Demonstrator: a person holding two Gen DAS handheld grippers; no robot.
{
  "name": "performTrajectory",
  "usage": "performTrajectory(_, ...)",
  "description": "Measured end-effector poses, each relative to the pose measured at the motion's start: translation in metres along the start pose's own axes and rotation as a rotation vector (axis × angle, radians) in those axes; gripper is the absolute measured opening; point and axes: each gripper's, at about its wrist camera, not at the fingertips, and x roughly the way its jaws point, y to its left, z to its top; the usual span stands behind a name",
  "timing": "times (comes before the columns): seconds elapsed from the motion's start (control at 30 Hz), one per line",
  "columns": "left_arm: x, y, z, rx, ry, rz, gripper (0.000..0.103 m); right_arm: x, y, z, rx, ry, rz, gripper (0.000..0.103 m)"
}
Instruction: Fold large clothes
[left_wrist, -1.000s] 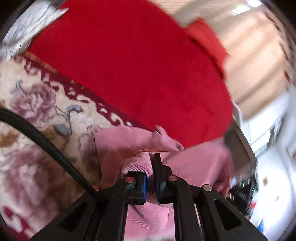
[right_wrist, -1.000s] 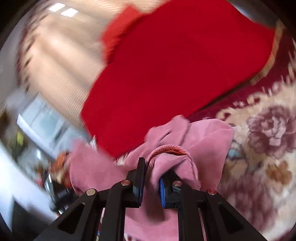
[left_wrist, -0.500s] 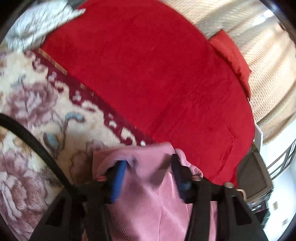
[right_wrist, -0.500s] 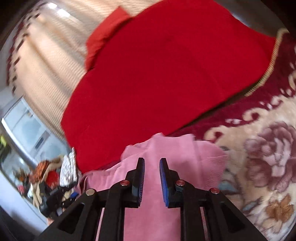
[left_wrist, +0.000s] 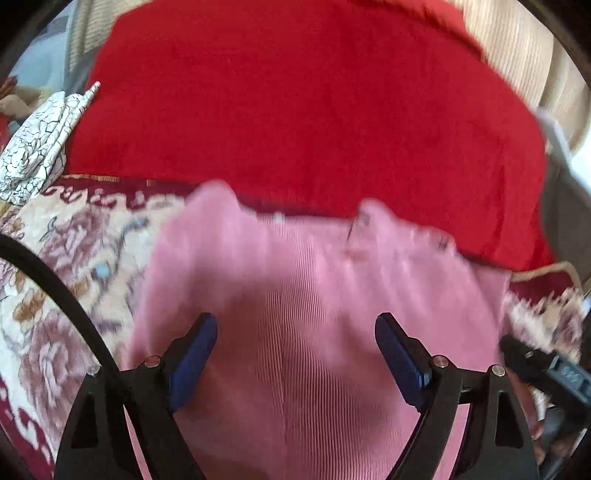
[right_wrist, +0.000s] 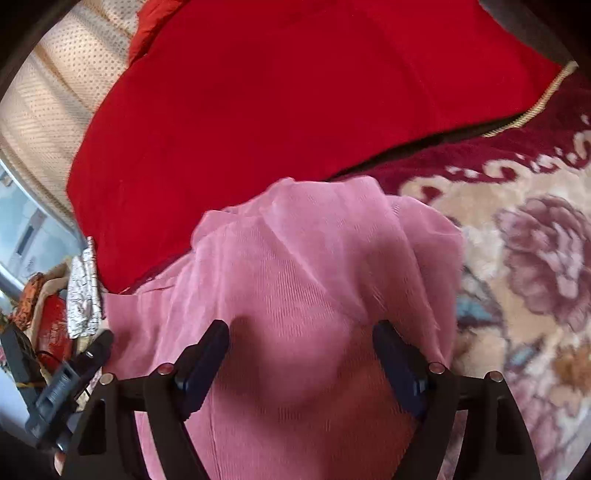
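Pink garment (left_wrist: 295, 332): a ribbed pink knit, lying on the patterned rug directly under both grippers, its far edge rumpled and lapping toward the red cloth; same piece in the right wrist view (right_wrist: 314, 295).
Left gripper (left_wrist: 295, 354): over the garment, jaws have just been opening and stand wide; the cloth lies below the gap and the blue pads (left_wrist: 192, 354) do not press on it.
Right gripper (right_wrist: 301, 358): likewise over the garment, jaws just opened and wide, nothing pinched between the pads (right_wrist: 203, 362).
Cable (left_wrist: 55, 291): black, curving across the left of the left wrist view.
Rug (right_wrist: 535, 258): cream with mauve roses and a dark red border, beside and beneath the garment.
Red cloth (left_wrist: 314, 110): a broad spread beyond the garment's far edge.
Crackle-print cloth (left_wrist: 37, 144): white with black lines, at the red cloth's left edge.
Curtain (right_wrist: 48, 92): pale, dotted, farthest back.
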Motion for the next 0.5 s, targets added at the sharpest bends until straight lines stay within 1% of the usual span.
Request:
performTrajectory(0.03,0.001,-0.004,-0.003,0.013,0.009,0.016,0.087,0.003,0.000,-0.001,0.003,0.023,0.002,0.080)
performTrajectory(0.07,-0.001,-0.010,-0.007,0.033,0.005,0.030,0.087,0.005,-0.001,-0.003,-0.008,0.034,-0.003,0.077)
performTrajectory(0.1,-0.004,-0.014,-0.010,0.055,-0.006,0.042,0.087,0.005,0.001,-0.006,-0.038,0.030,-0.023,0.075)
performTrajectory(0.17,-0.018,-0.027,-0.017,0.117,-0.066,0.076,0.087,0.001,0.005,-0.012,-0.074,0.037,-0.044,0.074)
performTrajectory(0.27,-0.038,-0.043,-0.029,0.181,-0.146,0.119,0.087,-0.007,0.003,-0.023,-0.076,0.053,-0.037,0.073)
performTrajectory(0.4,-0.052,-0.050,-0.048,0.203,-0.197,0.108,0.088,-0.021,0.001,-0.038,-0.092,0.065,-0.038,0.074)
performTrajectory(0.5,-0.054,-0.051,-0.048,0.212,-0.202,0.119,0.088,-0.033,-0.009,-0.054,-0.137,0.041,-0.042,0.074)
